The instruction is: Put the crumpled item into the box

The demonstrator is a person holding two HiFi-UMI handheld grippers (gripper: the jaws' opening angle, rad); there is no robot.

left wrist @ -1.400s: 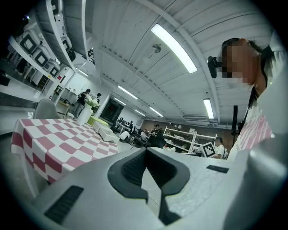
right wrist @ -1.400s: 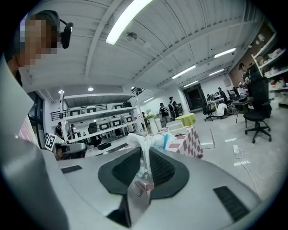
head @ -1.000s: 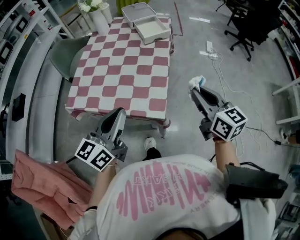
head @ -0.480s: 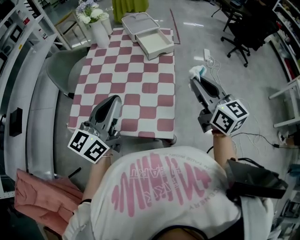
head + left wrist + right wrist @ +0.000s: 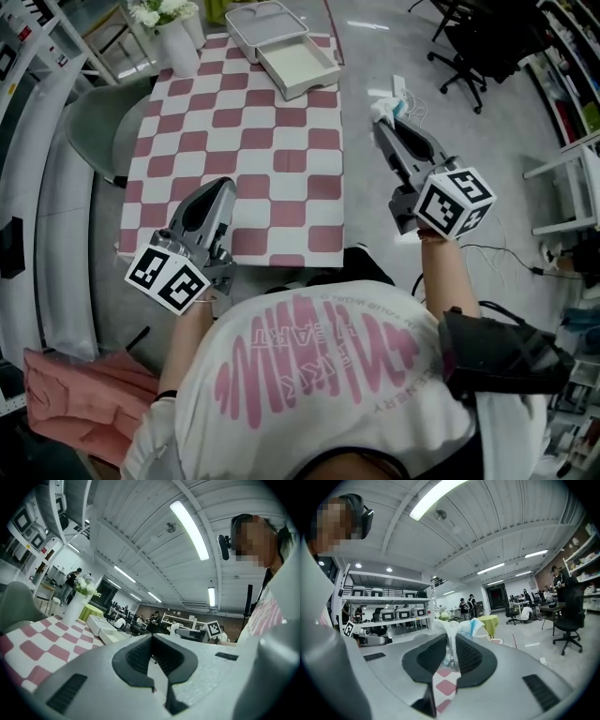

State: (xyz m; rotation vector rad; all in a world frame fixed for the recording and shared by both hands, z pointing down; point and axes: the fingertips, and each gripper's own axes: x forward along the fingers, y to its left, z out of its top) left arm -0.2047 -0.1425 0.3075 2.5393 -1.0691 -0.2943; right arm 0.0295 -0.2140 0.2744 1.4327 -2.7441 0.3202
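Note:
A white and blue crumpled item sticks out of my right gripper, which is shut on it just off the right edge of the checkered table. In the right gripper view the crumpled item stands pinched between the dark pads. The open white box sits at the table's far end, with a second white tray behind it. My left gripper hovers over the near left part of the table, jaws together with nothing in them. The left gripper view shows the box far ahead.
A white vase of flowers stands at the table's far left corner. A grey chair is on the left, a black office chair and floor cables on the right. Pink cloth lies behind me.
Both grippers have come forward toward the table. The left one now hangs over the cloth. The right one has carried the crumpled item along the table's right side, closer to the box.

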